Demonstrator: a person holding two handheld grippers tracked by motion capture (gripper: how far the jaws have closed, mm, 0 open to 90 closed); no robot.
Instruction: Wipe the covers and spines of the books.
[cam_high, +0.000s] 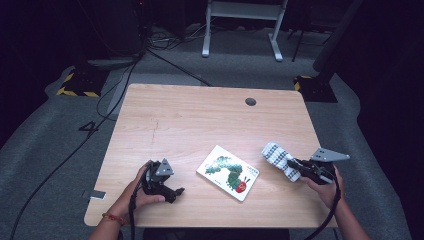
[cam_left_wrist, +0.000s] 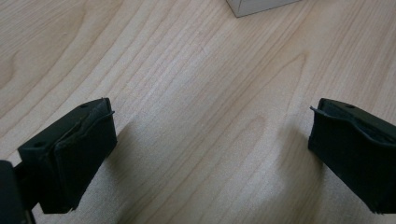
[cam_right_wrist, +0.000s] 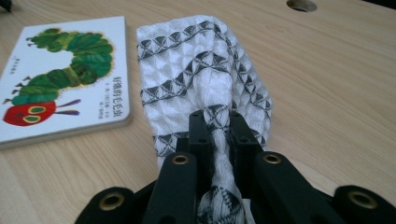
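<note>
My right hand-held gripper (cam_right_wrist: 215, 122) is clamped on a bunched fold of the soft white-and-black patterned cloth (cam_right_wrist: 205, 70); it looks light and limp. My left hand-held gripper (cam_left_wrist: 210, 149) hangs apart over bare surface (cam_left_wrist: 196, 70), the caterpillar board book (cam_right_wrist: 60, 102) lying just left of the cloth.

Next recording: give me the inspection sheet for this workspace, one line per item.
Surface: light wooden table, round cable hole near the far edge.
Job's things: caterpillar picture book lying flat; white patterned cloth to its right.
Clutter: nothing seen on the table.
Grippers: left gripper open above bare wood; right gripper shut on the cloth.
Cables: one trails from each gripper toward the person; more run across the floor.
Surroundings: grey carpet, white desk frame behind, dark room.
</note>
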